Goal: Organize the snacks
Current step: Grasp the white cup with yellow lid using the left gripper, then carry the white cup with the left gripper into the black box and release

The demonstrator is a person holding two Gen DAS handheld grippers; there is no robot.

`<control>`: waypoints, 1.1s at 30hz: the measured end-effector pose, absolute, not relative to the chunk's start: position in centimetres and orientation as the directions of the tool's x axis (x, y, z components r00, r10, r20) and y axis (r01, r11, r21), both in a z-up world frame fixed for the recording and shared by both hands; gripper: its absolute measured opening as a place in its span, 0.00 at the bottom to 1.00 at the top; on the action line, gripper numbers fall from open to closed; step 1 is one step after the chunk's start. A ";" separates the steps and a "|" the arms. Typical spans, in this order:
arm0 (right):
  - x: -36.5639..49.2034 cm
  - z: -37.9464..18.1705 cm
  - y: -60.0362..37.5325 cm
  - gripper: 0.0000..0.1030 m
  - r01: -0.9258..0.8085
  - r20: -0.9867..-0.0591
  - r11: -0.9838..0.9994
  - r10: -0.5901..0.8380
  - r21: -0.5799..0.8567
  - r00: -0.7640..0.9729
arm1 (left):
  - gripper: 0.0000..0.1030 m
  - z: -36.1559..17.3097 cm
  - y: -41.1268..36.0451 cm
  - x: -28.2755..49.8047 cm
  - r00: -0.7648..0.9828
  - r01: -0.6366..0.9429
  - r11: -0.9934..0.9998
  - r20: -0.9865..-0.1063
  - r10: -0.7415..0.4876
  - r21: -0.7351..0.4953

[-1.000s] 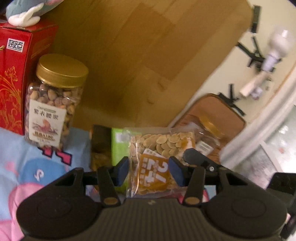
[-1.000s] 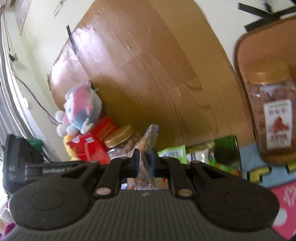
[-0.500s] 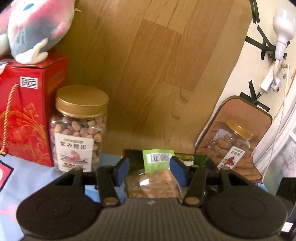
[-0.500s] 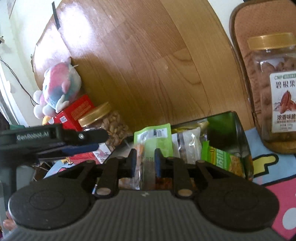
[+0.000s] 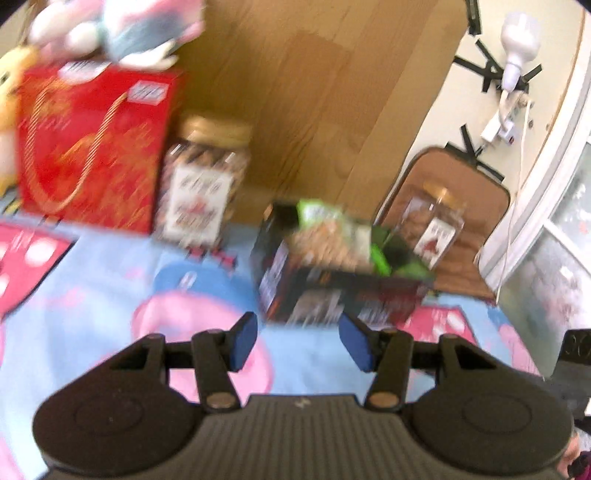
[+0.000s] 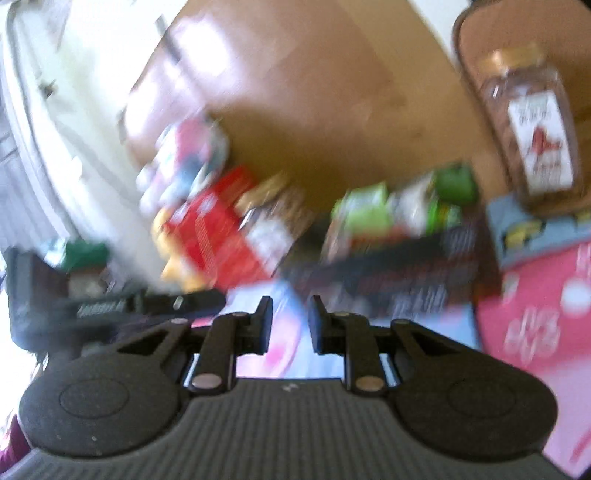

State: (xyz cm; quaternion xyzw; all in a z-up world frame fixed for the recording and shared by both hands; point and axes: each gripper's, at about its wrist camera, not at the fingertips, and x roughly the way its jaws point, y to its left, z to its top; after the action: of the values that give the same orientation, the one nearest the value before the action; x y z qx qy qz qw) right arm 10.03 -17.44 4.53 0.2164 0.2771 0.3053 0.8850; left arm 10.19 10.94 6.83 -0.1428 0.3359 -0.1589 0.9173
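A dark open box (image 5: 332,291) stands on the patterned cloth, with several snack bags (image 5: 328,236) standing in it, one with a green top. It also shows in the right wrist view (image 6: 391,266), blurred. My left gripper (image 5: 297,341) is open and empty, a short way in front of the box. My right gripper (image 6: 290,325) is open a little and empty, also back from the box. The other gripper's body (image 6: 110,306) shows at the left of the right wrist view.
A gold-lidded nut jar (image 5: 207,184) and a red gift box (image 5: 92,147) with a plush toy (image 5: 118,29) on it stand left of the box. A second nut jar (image 5: 436,225) stands on a brown mat (image 5: 480,184) at the right. A wooden board (image 5: 314,92) is behind.
The right gripper has let go of the snack bag, which now stands in the box. Both grippers have pulled back from the box, and both views are blurred by motion.
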 end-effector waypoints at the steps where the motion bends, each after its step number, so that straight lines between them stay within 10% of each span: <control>1: 9.2 4.0 -17.0 0.24 -0.436 -0.374 0.710 0.679 0.553 0.632 | 0.49 6.4 11.4 9.4 0.718 0.186 0.909 -0.580 -0.385 -0.372; 7: 4.1 2.3 -12.4 0.48 -0.568 -0.455 0.691 0.723 0.448 0.520 | 0.56 4.4 13.5 5.6 0.697 0.145 0.904 -0.607 -0.381 -0.401; 12: 3.3 1.8 -8.5 0.49 -0.633 -0.527 0.698 0.695 0.334 0.489 | 0.82 3.8 12.8 3.8 0.693 0.170 0.907 -0.608 -0.388 -0.385; 19: 4.2 0.5 -6.2 0.50 -0.643 -0.594 0.738 0.617 0.207 0.516 | 0.86 3.5 10.5 2.0 0.713 0.251 0.929 -0.597 -0.368 -0.274; 27: 4.4 -0.1 -5.8 0.41 -0.655 -0.577 0.736 0.615 0.175 0.538 | 0.43 1.4 10.0 3.2 0.660 0.244 0.929 -0.654 -0.370 -0.279; 33: 4.2 0.7 -6.5 0.23 -0.650 -0.546 0.746 0.608 0.145 0.576 | 0.45 2.7 9.7 5.3 0.657 0.247 0.918 -0.643 -0.394 -0.310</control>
State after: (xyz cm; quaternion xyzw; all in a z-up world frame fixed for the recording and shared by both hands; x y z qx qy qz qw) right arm 4.21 -6.55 0.70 -0.0355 0.2936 0.3547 0.8870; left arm 5.29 9.70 2.70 -0.0981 0.3746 -0.1772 0.9048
